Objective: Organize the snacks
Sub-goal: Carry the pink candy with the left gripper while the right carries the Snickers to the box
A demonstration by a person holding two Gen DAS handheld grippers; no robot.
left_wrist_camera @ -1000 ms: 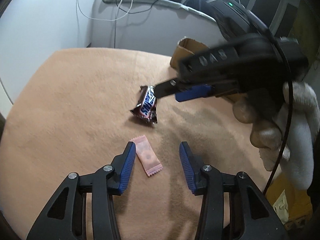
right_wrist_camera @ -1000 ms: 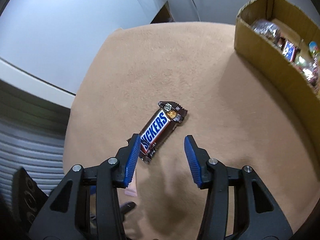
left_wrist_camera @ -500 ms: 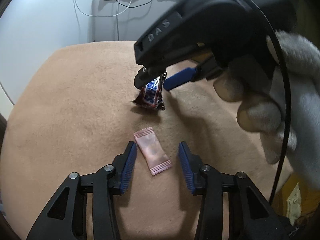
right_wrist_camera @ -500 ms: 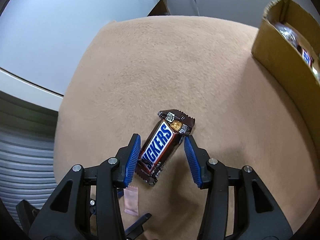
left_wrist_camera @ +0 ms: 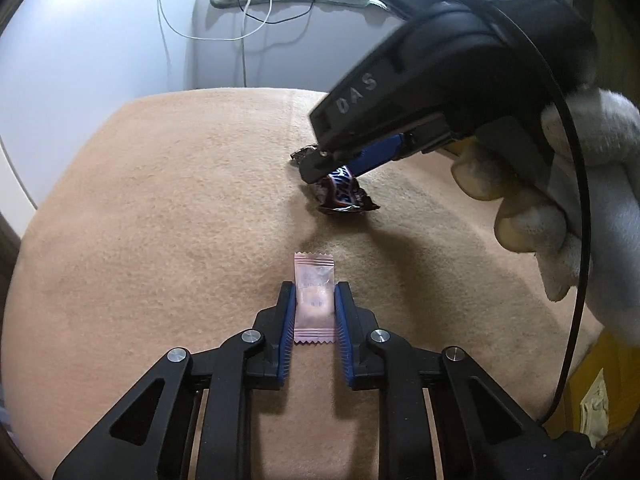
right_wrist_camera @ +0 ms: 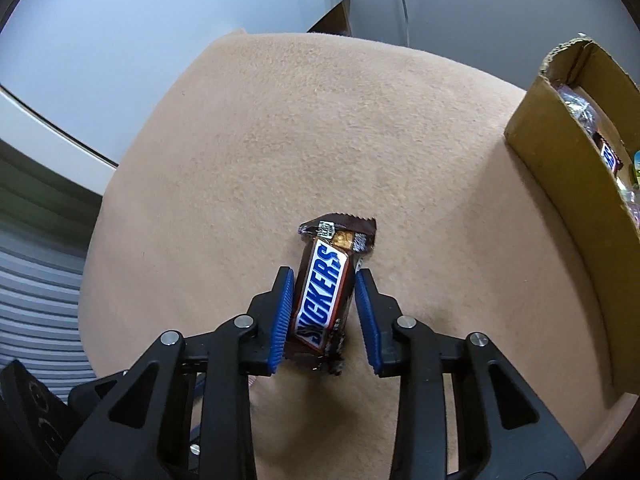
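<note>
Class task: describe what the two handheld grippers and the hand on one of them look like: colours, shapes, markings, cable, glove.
Each gripper, left gripper and right gripper, has black angular fingers with silver rivets and ribbed blue pads. The right one's black body bears "DAS" lettering; a thin black cable loops past it. The hand wears a white glove.

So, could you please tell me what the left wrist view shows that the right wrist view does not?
Only the left wrist view shows the left tongs shut on the pink candy sachet, a gloved hand and wall cables. Only the right wrist view shows the cardboard box with snacks inside. Both show the Snickers bar between the closing right tongs on the tan cloth.
</note>
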